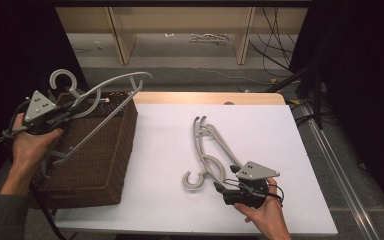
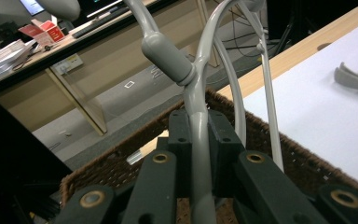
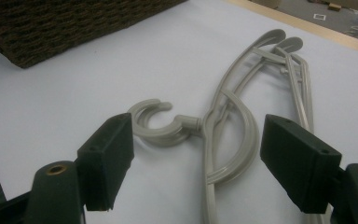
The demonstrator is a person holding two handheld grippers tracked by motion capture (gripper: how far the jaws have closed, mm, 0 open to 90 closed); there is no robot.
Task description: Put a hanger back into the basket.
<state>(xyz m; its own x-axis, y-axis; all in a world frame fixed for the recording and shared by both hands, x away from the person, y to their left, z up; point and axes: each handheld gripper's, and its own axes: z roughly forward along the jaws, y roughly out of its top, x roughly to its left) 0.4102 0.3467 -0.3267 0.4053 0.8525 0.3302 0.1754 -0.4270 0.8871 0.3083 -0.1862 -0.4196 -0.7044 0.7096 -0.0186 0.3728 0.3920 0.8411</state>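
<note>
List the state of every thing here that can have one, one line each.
Left gripper: shut on the held hanger.
Held hanger: lifted, tilted above the basket.
Wicker basket: open-topped, on the table's left side.
Right gripper: open, jaws either side of the lying hanger, not pressing on it.
Lying hanger: flat on the white table, hook toward the person.

Left gripper (image 1: pixel 65 112): black body, grey three-cornered top plate with small dark holes, black cable trailing off its near side. Jaws black, flat-sided, with brass-ringed pivots and small screw holes.

Right gripper (image 1: pixel 225 180): same make; grey three-cornered plate, black body, thin black wires looped around it. Blocky matt black pads (image 3: pixel 109 158).

Left forearm: dark grey-green sleeve (image 1: pixel 0 217).
</note>
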